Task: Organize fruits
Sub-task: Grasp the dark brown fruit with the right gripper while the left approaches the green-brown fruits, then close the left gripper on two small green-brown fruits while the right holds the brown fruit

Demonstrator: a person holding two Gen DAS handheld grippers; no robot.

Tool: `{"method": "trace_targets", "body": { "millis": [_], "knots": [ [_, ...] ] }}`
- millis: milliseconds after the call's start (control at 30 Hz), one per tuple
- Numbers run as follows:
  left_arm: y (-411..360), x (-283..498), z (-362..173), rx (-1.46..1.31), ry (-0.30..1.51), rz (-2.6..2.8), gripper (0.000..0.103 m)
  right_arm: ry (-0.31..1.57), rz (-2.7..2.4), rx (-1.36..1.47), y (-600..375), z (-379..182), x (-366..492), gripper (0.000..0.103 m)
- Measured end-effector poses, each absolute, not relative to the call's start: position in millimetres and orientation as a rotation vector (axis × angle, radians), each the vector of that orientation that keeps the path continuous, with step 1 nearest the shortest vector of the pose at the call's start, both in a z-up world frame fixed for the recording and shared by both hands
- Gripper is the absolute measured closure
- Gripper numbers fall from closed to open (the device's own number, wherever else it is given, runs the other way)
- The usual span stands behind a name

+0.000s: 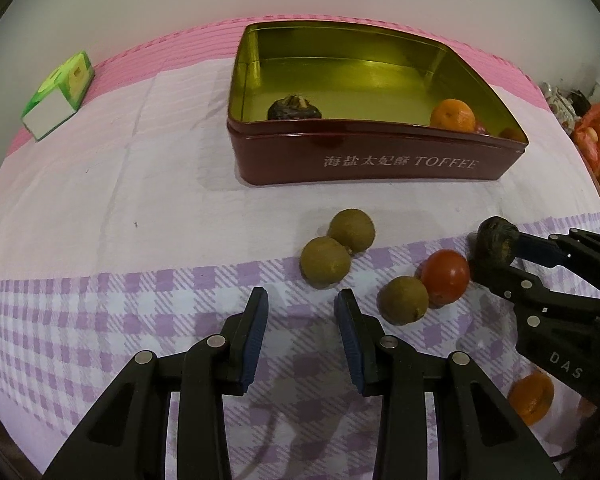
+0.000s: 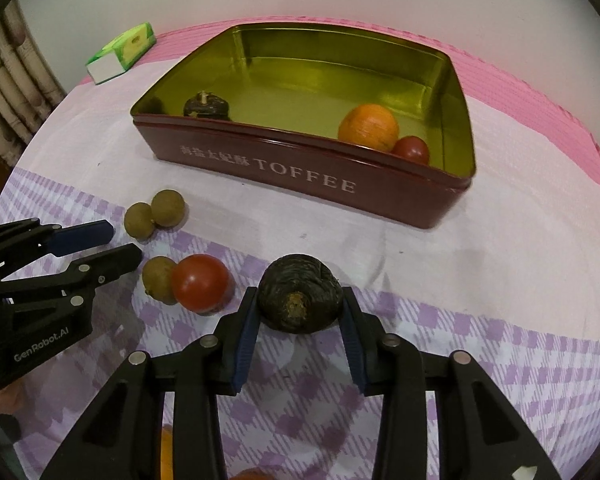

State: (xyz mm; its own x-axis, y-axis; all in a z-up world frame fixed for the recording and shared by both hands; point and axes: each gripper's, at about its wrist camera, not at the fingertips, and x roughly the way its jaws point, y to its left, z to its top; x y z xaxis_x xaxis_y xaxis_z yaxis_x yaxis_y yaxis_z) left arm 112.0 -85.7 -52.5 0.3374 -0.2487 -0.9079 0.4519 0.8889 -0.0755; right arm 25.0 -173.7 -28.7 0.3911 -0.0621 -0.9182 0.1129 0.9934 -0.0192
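While the right gripper (image 2: 300,312) pinches a dark wrinkly fruit (image 2: 299,298) just above the checked cloth (image 2: 500,360), the left gripper (image 1: 302,312) sits spread with nothing in it, near three brownish-green fruits (image 1: 325,261) and a tomato (image 1: 446,276). Toward the surface's far edge, the toffee tin (image 2: 308,176) holds an orange (image 2: 368,127).

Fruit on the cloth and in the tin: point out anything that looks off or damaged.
Two dark, wrinkled fruits stand out: one between the right gripper fingers, dark fruit, and a similar one inside the toffee tin, shrivelled fruit. Both look blackened beside the smooth tomato and orange. Nothing is spilled.
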Motion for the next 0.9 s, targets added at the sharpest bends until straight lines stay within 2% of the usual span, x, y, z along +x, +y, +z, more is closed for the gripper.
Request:
{"method": "trace_targets", "body": {
  "millis": [900],
  "knots": [
    [-122.3,127.3,-45.0,0.219,1.130,-0.504,0.066,1.140,-0.162,0.121,-202.8,-27.4,-1.9,0.067]
  ]
}}
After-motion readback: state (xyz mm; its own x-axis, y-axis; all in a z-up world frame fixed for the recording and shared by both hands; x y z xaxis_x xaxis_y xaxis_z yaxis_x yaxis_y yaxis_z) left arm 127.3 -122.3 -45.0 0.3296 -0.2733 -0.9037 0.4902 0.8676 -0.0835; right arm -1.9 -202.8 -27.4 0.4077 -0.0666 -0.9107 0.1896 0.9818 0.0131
